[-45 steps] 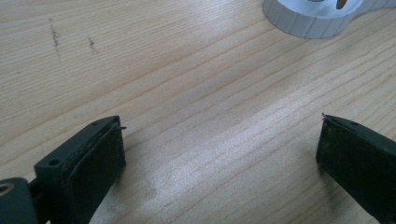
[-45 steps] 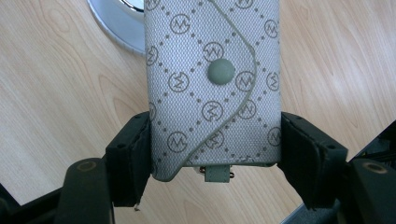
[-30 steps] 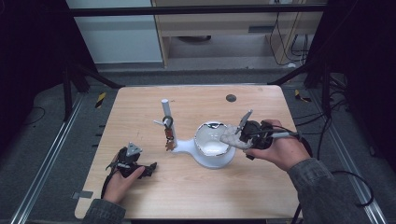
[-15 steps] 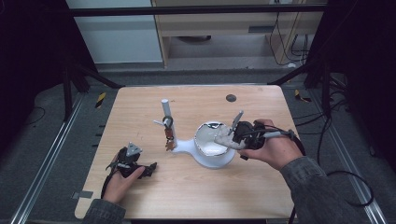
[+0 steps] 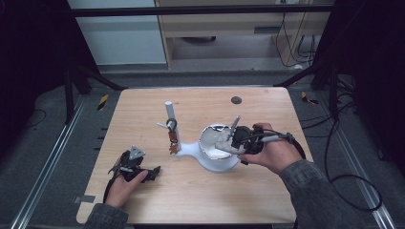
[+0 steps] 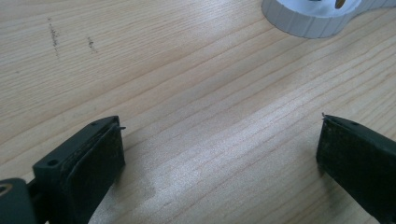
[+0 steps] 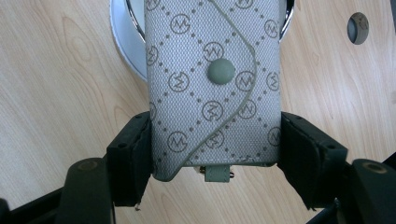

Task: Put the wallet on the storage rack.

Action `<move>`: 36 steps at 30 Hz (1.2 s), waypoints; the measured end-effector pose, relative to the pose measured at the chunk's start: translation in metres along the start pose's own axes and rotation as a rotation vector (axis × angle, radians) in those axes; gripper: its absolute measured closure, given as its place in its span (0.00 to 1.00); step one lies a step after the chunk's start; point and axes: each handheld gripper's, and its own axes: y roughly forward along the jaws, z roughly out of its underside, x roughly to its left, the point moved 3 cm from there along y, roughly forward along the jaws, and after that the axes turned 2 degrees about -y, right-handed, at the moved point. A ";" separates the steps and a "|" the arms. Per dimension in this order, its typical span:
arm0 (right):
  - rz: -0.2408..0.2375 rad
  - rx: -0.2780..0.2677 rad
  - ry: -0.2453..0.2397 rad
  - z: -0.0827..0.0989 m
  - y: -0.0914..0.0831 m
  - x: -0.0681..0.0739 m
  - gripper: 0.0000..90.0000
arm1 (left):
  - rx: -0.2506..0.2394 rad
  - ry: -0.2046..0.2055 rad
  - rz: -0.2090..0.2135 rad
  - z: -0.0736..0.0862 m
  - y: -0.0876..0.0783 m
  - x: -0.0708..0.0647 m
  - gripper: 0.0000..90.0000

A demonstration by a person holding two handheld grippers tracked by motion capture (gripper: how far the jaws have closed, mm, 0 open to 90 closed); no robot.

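My right gripper (image 5: 229, 141) (image 7: 215, 140) is shut on a grey patterned pouch (image 5: 222, 142) (image 7: 212, 79) with a snap button, one jaw on each long side. It holds the pouch over the round white dish (image 5: 216, 161) (image 7: 125, 44) of a white stand. The stand's upright post (image 5: 169, 112) rises to the left, and a small bunch of keys (image 5: 172, 139) hangs from it. At the front left, my left gripper (image 5: 154, 171) (image 6: 222, 123) rests low on the wooden table (image 5: 267, 195), open with only bare wood between its jaws. The dish's ribbed base (image 6: 317, 21) lies ahead of it.
A small dark round hole (image 5: 236, 100) (image 7: 358, 28) sits in the tabletop behind the dish. Metal frame rails (image 5: 47, 162) run along both sides of the table, and cables (image 5: 344, 157) trail off to the right.
The right hand has carried the pouch leftward and slightly down, from the dish's right rim to over its bowl. The left hand has stayed put.
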 end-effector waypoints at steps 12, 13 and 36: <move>0.002 0.018 -0.025 -0.007 0.006 0.004 0.35 | 0.001 0.001 0.000 0.000 0.000 0.000 0.00; 0.002 0.023 -0.027 -0.008 0.008 0.005 0.35 | 0.001 0.002 0.000 0.000 0.000 0.000 0.00; -0.014 0.072 -0.057 -0.031 0.030 0.007 0.35 | 0.002 0.004 0.002 0.000 0.000 0.000 0.00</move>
